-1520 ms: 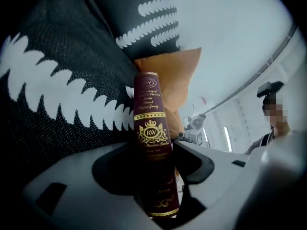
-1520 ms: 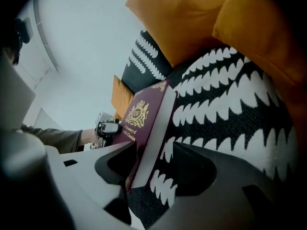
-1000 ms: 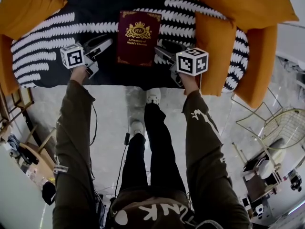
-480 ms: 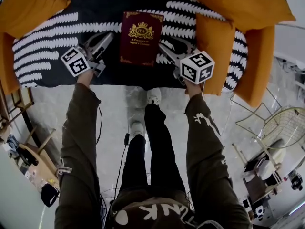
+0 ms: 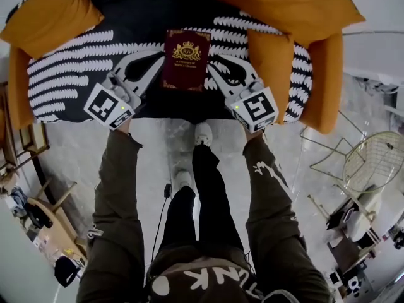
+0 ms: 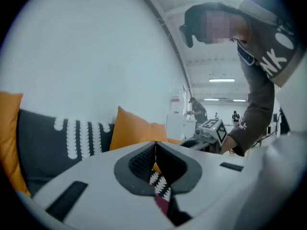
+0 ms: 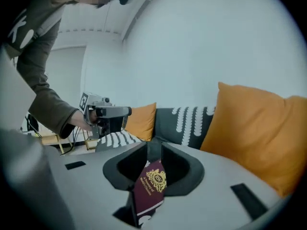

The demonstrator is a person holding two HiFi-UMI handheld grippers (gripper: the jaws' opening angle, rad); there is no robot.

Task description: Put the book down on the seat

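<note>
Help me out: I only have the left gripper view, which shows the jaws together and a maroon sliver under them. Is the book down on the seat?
Observer: Yes. The head view shows the book lying flat, cover up, on the black-and-white seat.
Operator: Where is the left gripper relative to it?
Observer: The left gripper points at the book's left edge, shut and holding nothing.
Operator: And the right one?
Observer: The right gripper is at the book's right edge. Its jaws are closing with nothing between them, and the gold-crested cover lies just past them.
</note>
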